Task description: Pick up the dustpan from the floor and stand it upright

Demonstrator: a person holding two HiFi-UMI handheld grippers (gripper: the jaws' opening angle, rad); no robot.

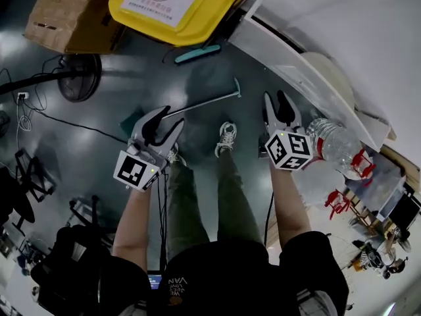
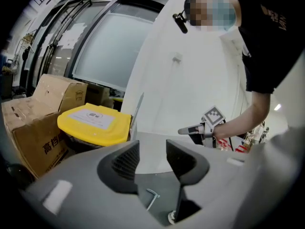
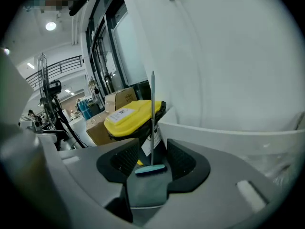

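- Judging by the layout, the approach step is taken to be in hand; nothing is gripped yet.
- Left gripper (image 1: pixel 170 118): jaws are held apart and nothing is caught between the pads. Only floor and the thin handle are seen beyond the gap in the left gripper view.
- Teal dustpan with a long thin metal handle (image 1: pixel 200 103): it is laid flat on the dark floor, between the two grippers in the head view. The pan end is partly hidden behind the left gripper, and the T-shaped handle end is pointed toward the right gripper.
- Right gripper (image 1: pixel 276 101): jaws are likewise released and empty. An upright metal-poled broom with a teal head (image 3: pixel 151 118) is lined up beyond the gap, well apart and not held.
- Next move, as judged: one gripper is to be brought onto the handle and its jaws closed squarely across the rod. The handle end is then to be raised until the pan is seated on its base. Slip or roll on the thin rod is to be expected.
- Counted, left to right: two brown cardboard boxes (image 2: pixel 33 132), one yellow-lidded bin (image 1: pixel 177 5), one dustpan, one broom, two grippers, one clear plastic bottle (image 1: pixel 335 143).
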